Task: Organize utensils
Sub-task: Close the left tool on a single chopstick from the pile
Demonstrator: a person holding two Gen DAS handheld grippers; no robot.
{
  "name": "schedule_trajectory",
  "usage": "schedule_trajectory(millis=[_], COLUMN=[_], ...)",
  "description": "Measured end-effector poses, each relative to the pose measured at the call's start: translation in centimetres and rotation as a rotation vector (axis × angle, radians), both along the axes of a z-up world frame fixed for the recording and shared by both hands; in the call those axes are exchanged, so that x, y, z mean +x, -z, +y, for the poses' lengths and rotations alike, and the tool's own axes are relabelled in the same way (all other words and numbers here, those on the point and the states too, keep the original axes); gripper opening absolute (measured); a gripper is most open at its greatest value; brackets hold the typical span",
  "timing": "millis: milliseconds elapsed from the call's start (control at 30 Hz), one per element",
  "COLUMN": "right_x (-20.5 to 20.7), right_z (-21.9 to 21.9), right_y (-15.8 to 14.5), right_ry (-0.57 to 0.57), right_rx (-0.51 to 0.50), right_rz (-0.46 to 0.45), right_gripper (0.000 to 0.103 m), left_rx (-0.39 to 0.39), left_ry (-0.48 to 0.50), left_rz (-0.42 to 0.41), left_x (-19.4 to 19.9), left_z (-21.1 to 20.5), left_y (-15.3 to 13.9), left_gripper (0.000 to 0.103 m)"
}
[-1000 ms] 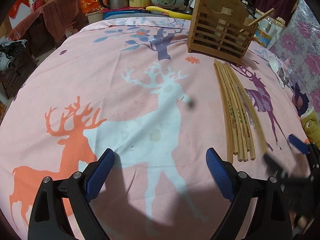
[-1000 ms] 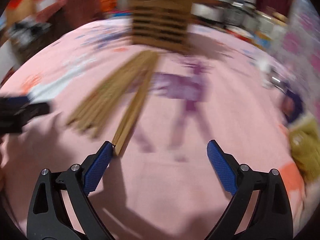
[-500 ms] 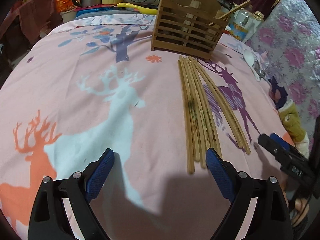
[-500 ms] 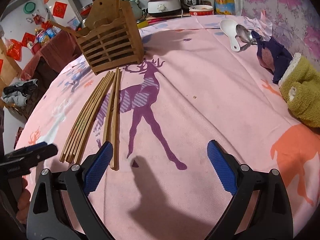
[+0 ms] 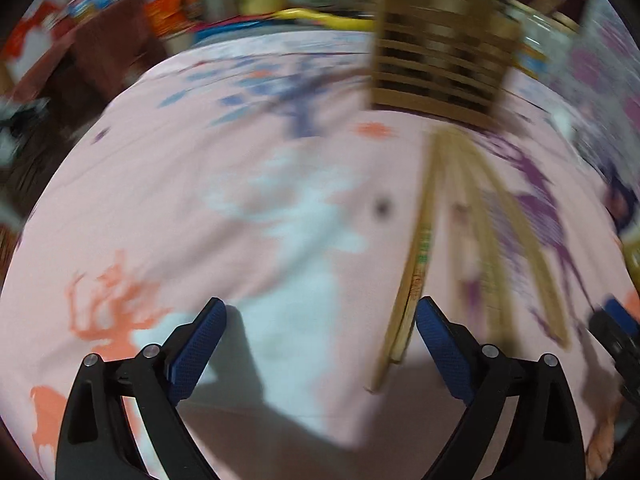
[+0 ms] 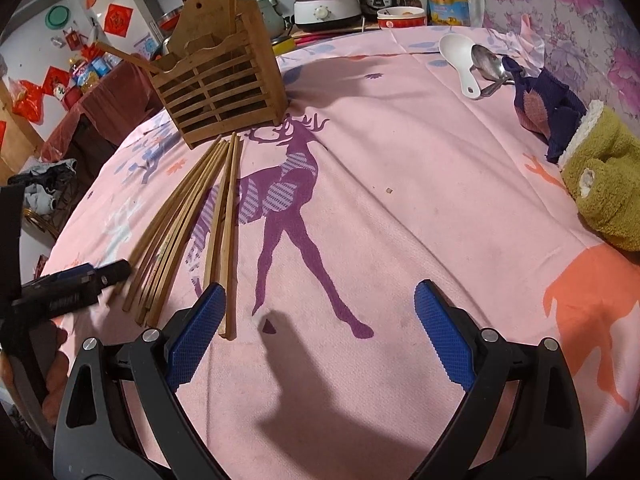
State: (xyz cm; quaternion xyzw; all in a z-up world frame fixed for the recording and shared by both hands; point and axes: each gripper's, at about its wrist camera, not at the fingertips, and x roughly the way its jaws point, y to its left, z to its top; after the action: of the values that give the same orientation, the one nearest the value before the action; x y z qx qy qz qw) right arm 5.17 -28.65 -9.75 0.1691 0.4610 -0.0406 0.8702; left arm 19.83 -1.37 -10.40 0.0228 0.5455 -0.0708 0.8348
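Several wooden chopsticks [image 6: 188, 224] lie in a loose fan on the pink deer tablecloth, pointing at a slatted wooden utensil holder [image 6: 224, 80] that holds a few upright sticks. In the blurred left wrist view the chopsticks [image 5: 420, 256] run from the holder [image 5: 436, 68] down to my left gripper [image 5: 320, 320], which is open, their near ends just inside its right finger. My right gripper [image 6: 318, 308] is open over bare cloth, its left finger beside the rightmost chopstick pair. The left gripper [image 6: 68, 284] shows at the left edge there.
A white spoon [image 6: 460, 56] and a metal spoon [image 6: 490, 66] lie at the far right of the table. A dark blue sock [image 6: 548, 108] and an olive green one [image 6: 604, 184] sit by the right edge. Cookers, bottles and a bowl crowd the back.
The left gripper has swung left and down toward the near ends of the chopsticks, blurring its view. The right gripper has edged slightly closer to the table.
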Motion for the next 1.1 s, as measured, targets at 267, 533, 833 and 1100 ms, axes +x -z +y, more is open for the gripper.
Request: schedule_trajectory(millis=[267,533,833,1100], right_x=[0.0,0.0,0.0,-0.2], right_z=[-0.1,-0.1,-0.1,0.1], right_y=[0.0,0.0,0.0,-0.6], right_ry=[0.002,0.002,0.002,-0.015], right_rx=[0.005,0.004,-0.001,-0.008], right_rz=[-0.002,-0.002,-0.003,-0.037], right_gripper=[0.092,0.092,0.092,0.086], left_rx=[-0.139,-0.105,0.051,-0.027], left_ry=[-0.027,-0.01,0.083,0.103], left_rz=[0.015,-0.005,-0.071,-0.058], left_x=[-0.4,-1.7,-1.6,-1.7], left_z=[2.6,2.8,-0.1,0.5], left_y=[-0.9,-1.0,-0.7,-1.0], left_gripper=[0.093,0.079,0.029,0.006])
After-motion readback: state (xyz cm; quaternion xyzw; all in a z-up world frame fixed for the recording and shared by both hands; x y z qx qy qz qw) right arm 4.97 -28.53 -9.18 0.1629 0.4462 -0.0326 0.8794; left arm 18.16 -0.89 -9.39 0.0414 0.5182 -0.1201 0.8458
